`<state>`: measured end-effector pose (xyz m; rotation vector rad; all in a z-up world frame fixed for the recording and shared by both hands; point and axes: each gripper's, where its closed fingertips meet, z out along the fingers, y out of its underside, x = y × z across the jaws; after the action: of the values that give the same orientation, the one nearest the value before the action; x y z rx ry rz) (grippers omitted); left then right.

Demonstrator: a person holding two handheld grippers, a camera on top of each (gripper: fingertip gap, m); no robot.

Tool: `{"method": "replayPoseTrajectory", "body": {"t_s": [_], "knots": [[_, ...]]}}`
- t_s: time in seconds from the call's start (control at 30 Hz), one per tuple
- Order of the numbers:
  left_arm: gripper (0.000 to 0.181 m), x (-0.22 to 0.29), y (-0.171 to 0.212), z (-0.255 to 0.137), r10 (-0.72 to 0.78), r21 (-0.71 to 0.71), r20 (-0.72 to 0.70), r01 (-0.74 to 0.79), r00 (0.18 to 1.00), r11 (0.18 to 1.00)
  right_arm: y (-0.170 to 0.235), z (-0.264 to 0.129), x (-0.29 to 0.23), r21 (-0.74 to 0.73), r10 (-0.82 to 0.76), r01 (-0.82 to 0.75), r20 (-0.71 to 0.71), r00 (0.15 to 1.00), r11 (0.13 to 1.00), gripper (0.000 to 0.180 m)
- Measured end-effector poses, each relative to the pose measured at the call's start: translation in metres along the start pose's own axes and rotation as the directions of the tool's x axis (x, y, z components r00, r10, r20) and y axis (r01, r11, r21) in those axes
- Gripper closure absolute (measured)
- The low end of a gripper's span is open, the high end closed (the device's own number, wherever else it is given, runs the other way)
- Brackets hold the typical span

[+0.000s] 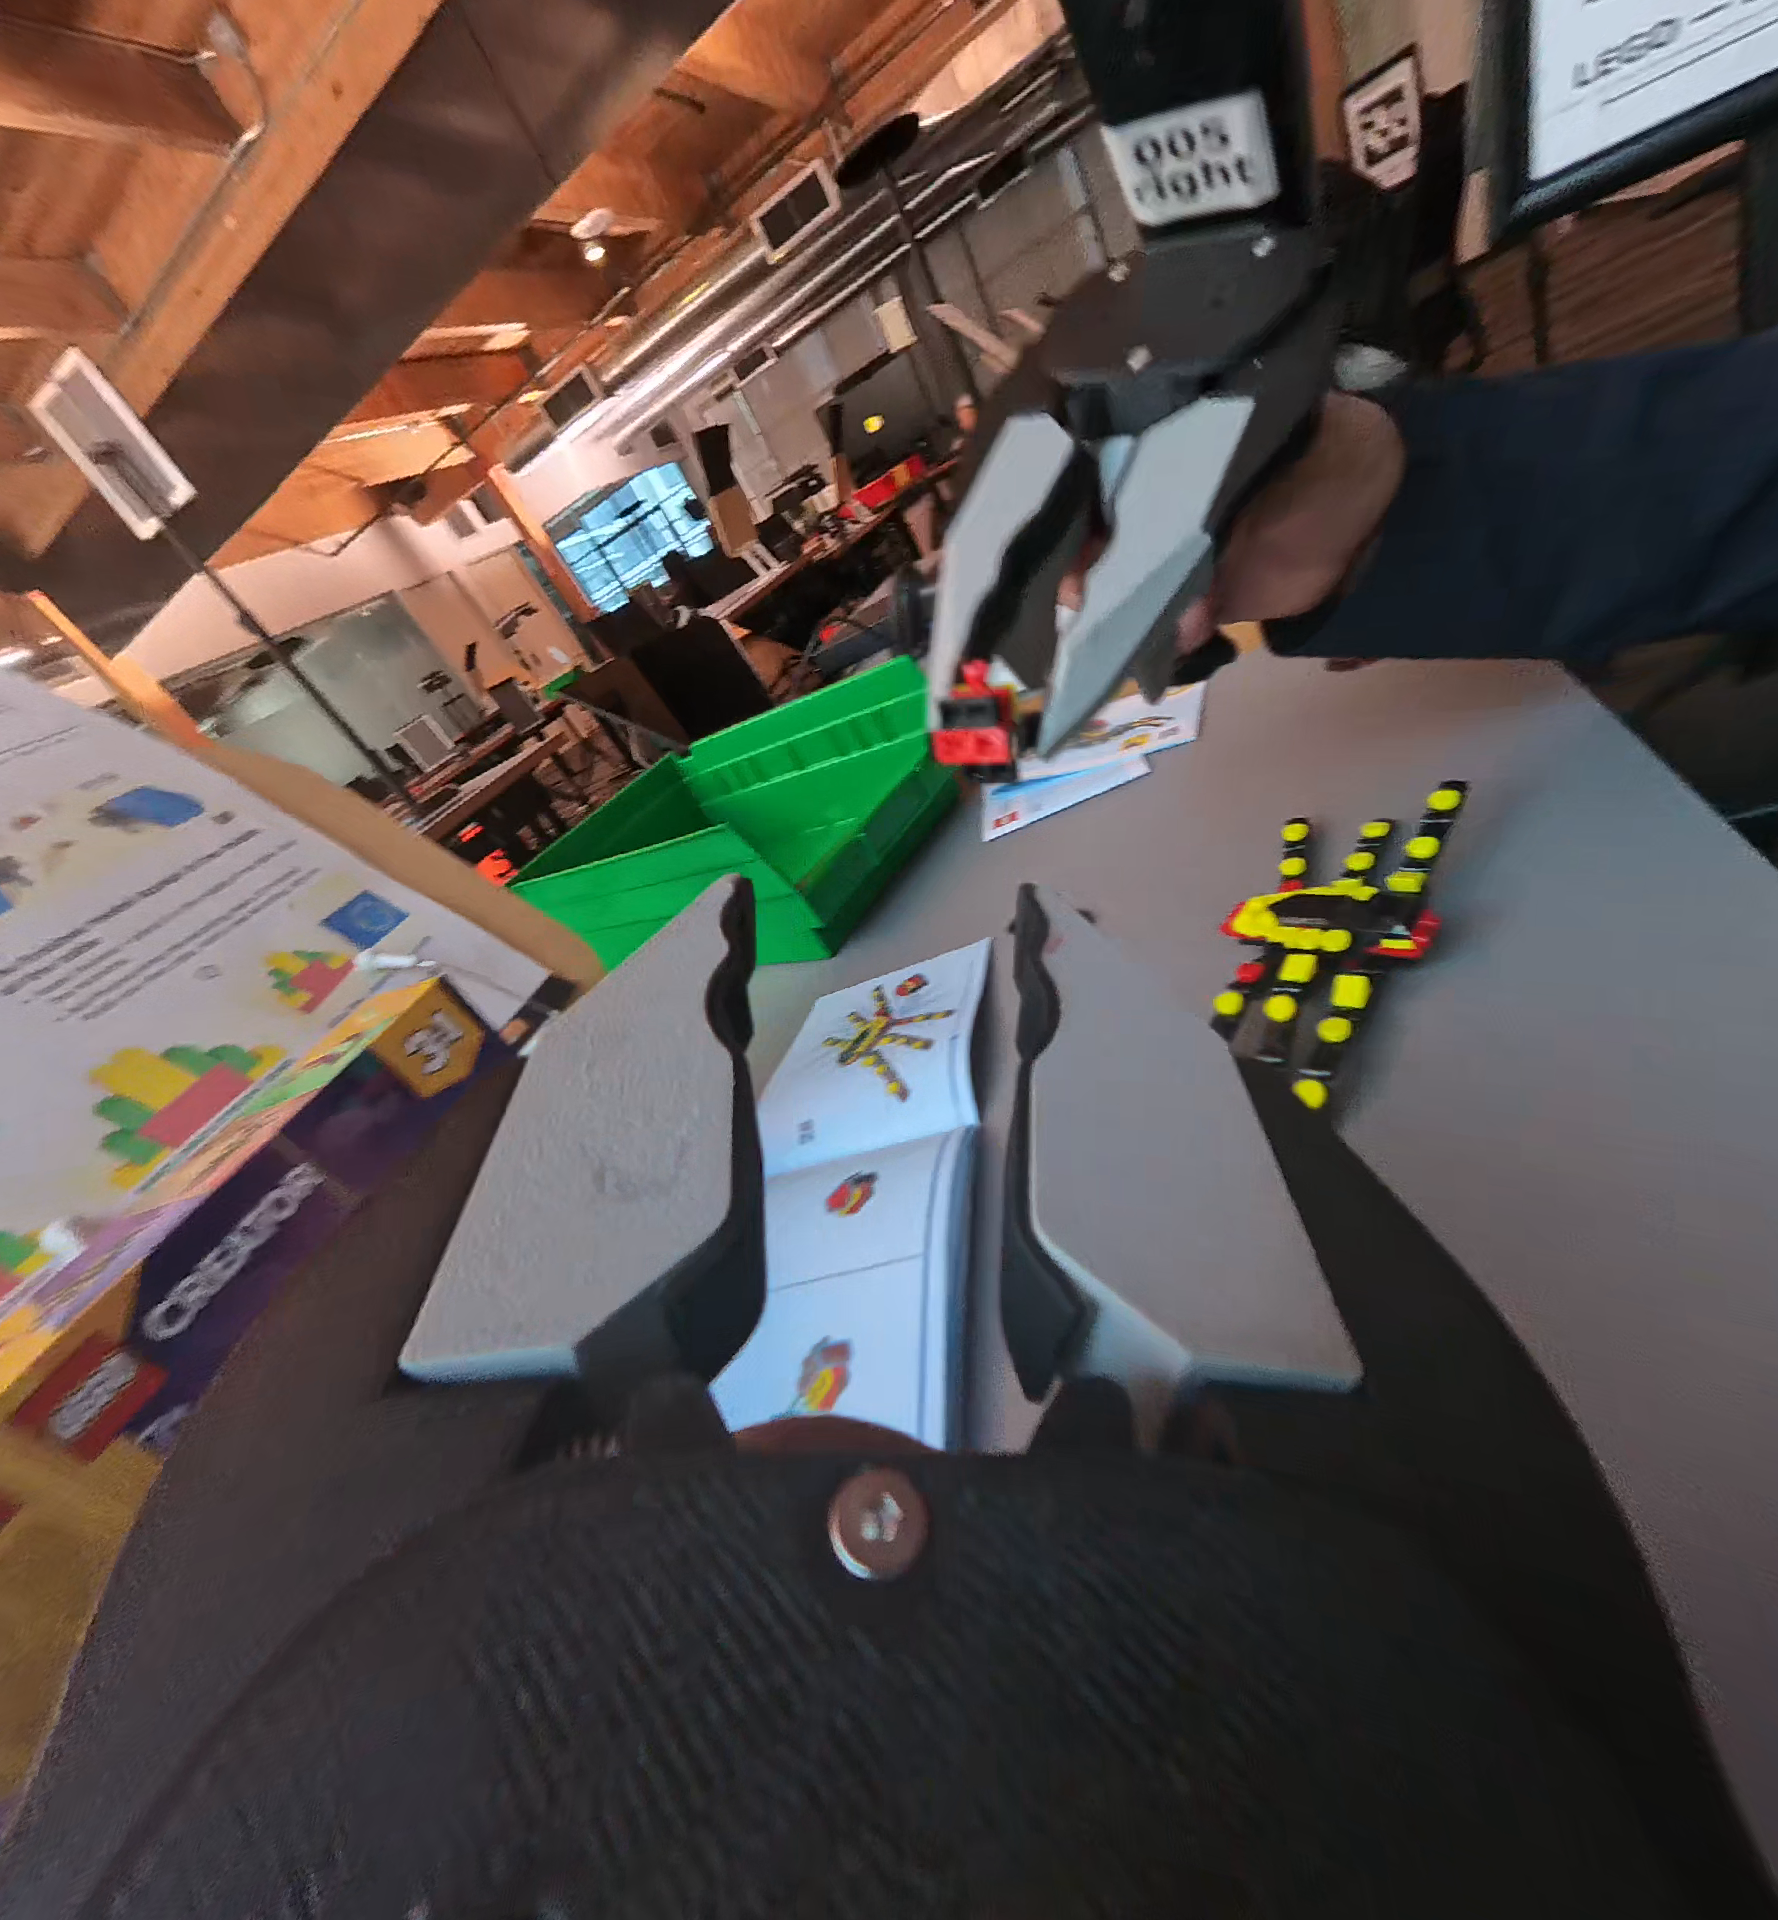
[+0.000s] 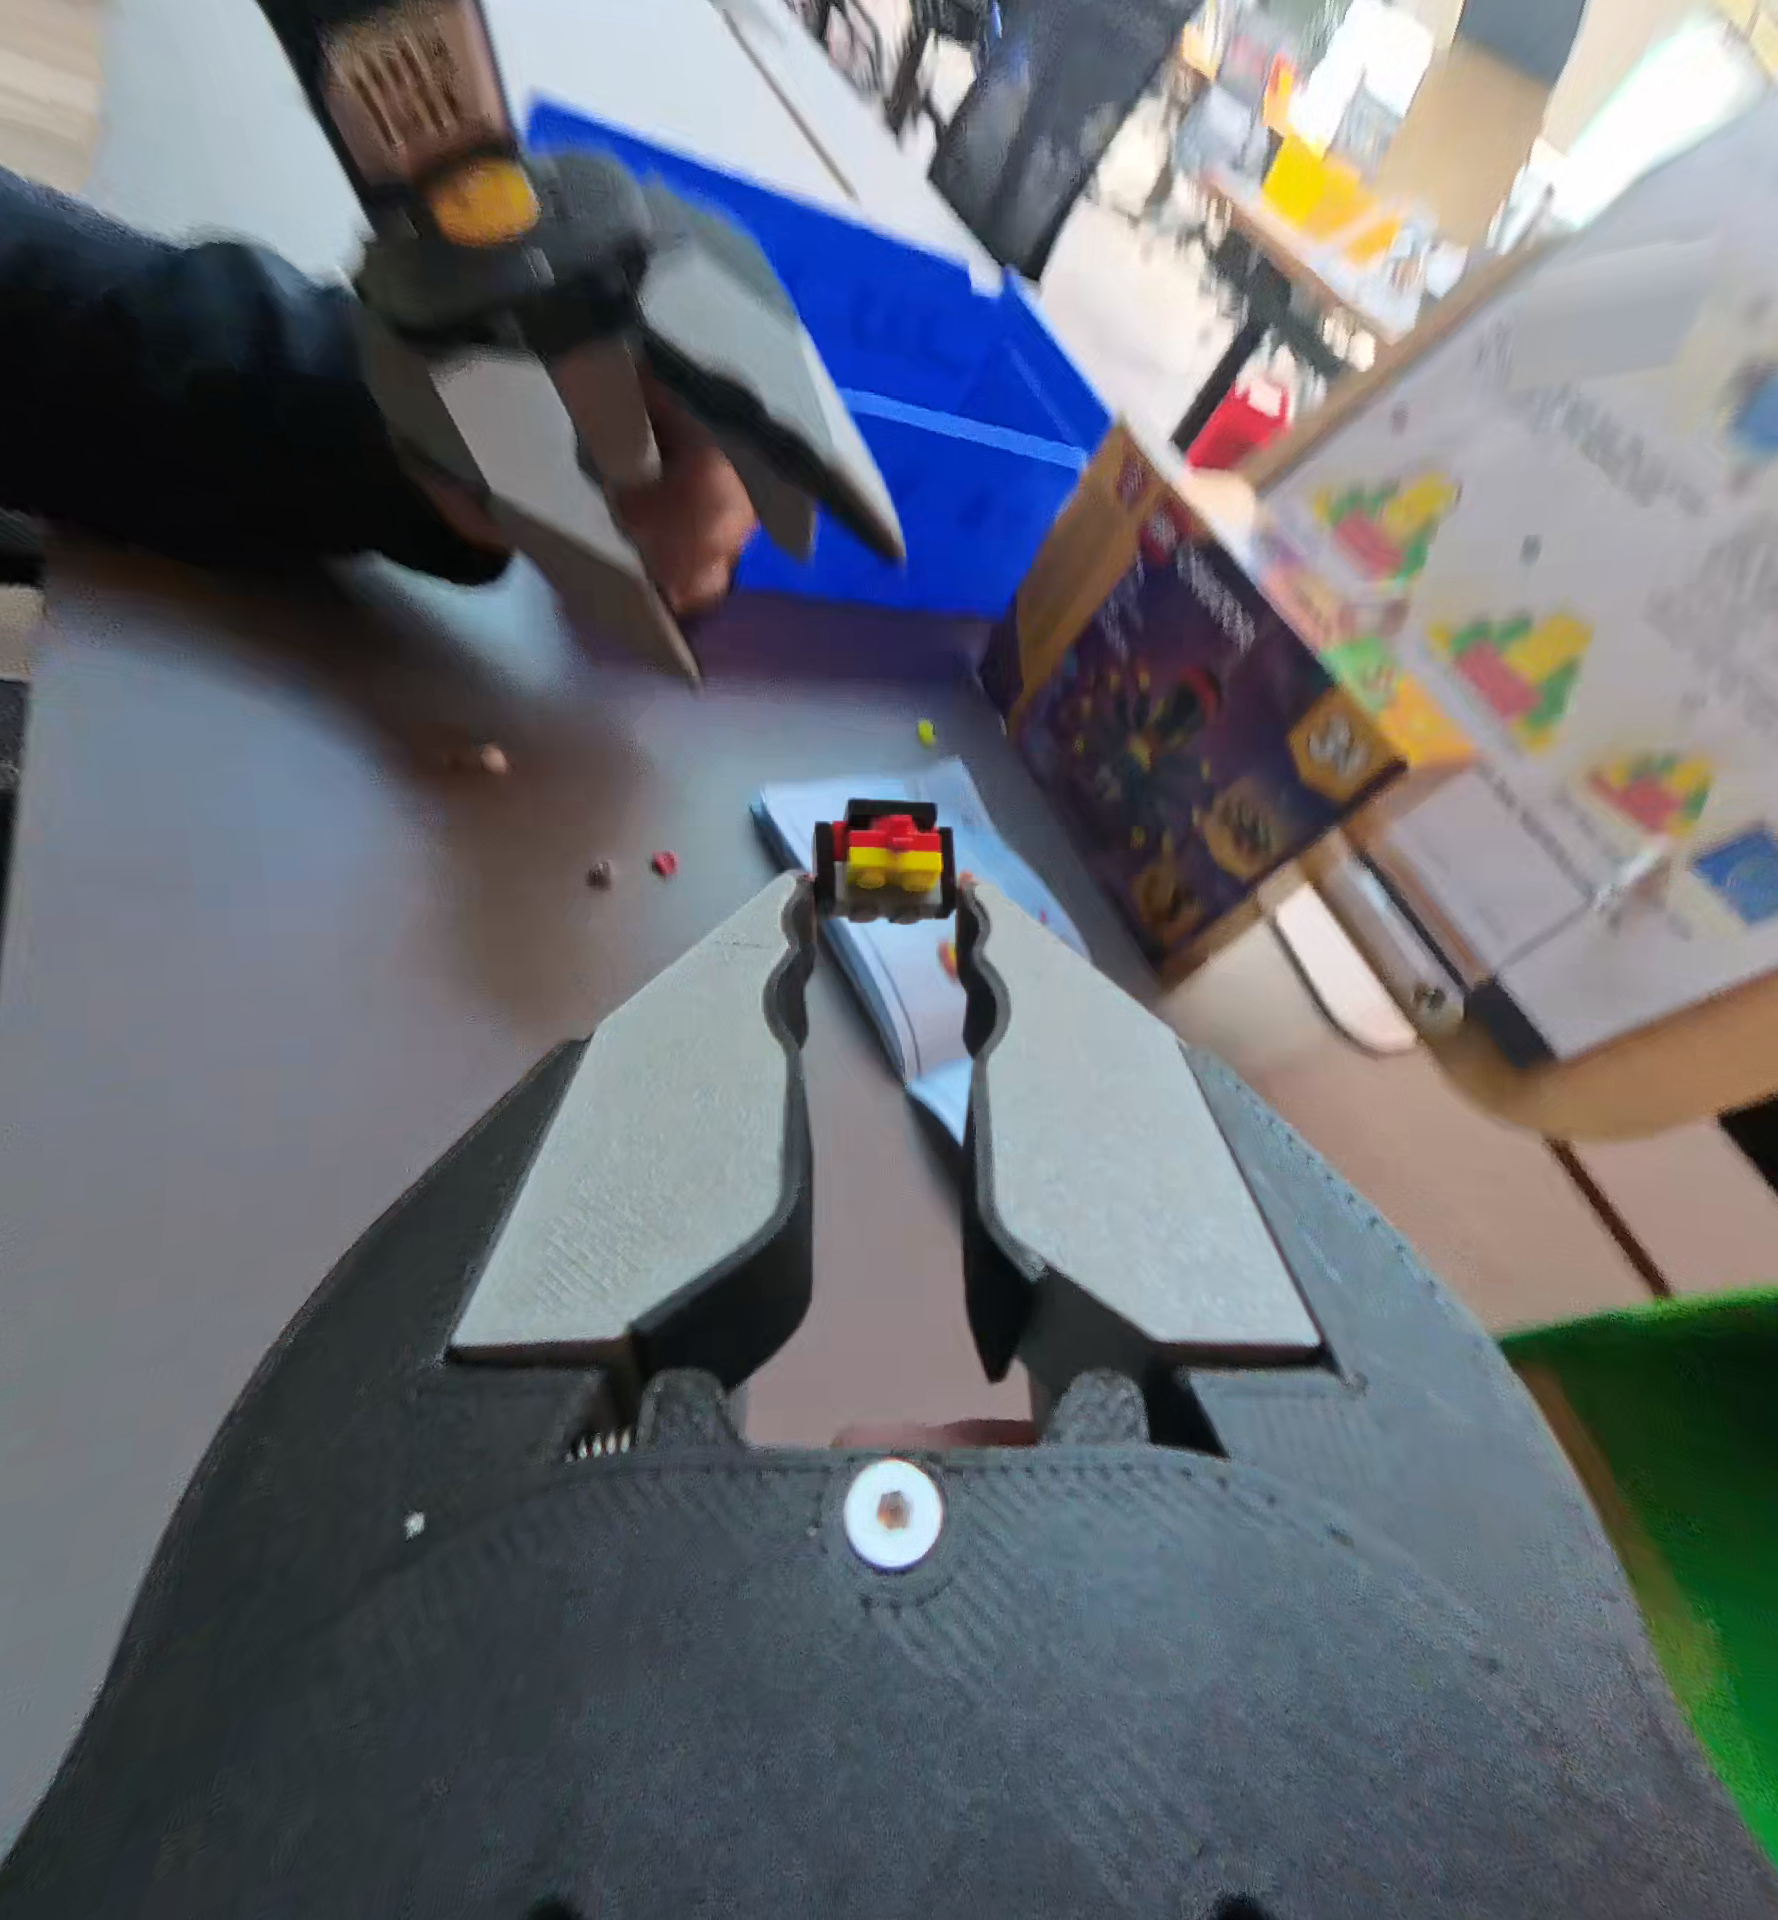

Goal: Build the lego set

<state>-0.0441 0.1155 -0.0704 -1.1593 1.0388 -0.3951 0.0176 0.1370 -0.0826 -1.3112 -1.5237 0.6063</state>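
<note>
My right gripper (image 2: 885, 888) is shut on a small red, yellow and black lego assembly (image 2: 887, 858) and holds it above the table. In the left wrist view the right gripper (image 1: 999, 727) hangs at the far side with that assembly (image 1: 973, 722) at its tips. My left gripper (image 1: 880, 920) is open and empty, raised over the open instruction booklet (image 1: 869, 1164). In the right wrist view the left gripper (image 2: 797, 613) is at the upper left, open. A black and yellow spider-like lego build (image 1: 1326, 935) lies on the grey table (image 1: 1591, 1091), right of the booklet.
A green bin (image 1: 760, 831) stands at the far side of the table, more booklets (image 1: 1082, 769) beside it. A lego box (image 2: 1197, 727) and a printed sheet (image 2: 1612, 623) stand at one side. A blue bin (image 2: 926, 416) is behind. Small loose pieces (image 2: 663, 862) lie on the table. About 7 cm separates my left fingertips from my right.
</note>
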Motion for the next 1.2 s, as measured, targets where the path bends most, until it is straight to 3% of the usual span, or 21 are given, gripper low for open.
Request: {"method": "replayPoseTrajectory", "body": {"t_s": [0.23,0.53,0.73,0.83,0.97,1.1,1.2], "knots": [[0.142,-0.033,0.019,-0.017,-0.183,-0.077,0.123,0.193,0.975,0.978,0.087,0.005,0.016,-0.228,0.113,-0.114,-0.018,0.993,0.967,0.155],[0.169,-0.012,0.063,0.002,-0.320,-0.268,0.112,0.339,0.941,0.902,0.096,0.022,0.006,-0.080,0.003,0.000,0.040,0.999,0.997,0.157],[0.158,0.003,0.095,0.009,-0.382,-0.413,0.103,0.389,0.918,0.823,0.115,0.025,-0.003,-0.155,-0.053,0.063,0.070,0.996,0.986,0.160],[0.157,0.005,0.092,0.010,-0.374,-0.399,0.101,0.381,0.922,0.834,0.105,0.020,0.008,-0.100,-0.022,0.024,0.025,0.999,0.995,0.155],[0.157,0.002,0.092,0.011,-0.365,-0.395,0.119,0.381,0.923,0.836,0.085,-0.008,0.056,0.072,0.149,-0.140,-0.138,0.979,0.987,0.152],[0.157,-0.003,0.092,0.010,-0.332,-0.387,0.148,0.364,0.931,0.847,0.090,-0.042,0.102,0.222,0.370,-0.319,-0.252,0.894,0.921,0.134],[0.157,-0.003,0.093,0.011,-0.274,-0.398,0.158,0.315,0.949,0.862,0.090,-0.059,0.117,0.320,0.477,-0.393,-0.246,0.844,0.862,0.128]]}}
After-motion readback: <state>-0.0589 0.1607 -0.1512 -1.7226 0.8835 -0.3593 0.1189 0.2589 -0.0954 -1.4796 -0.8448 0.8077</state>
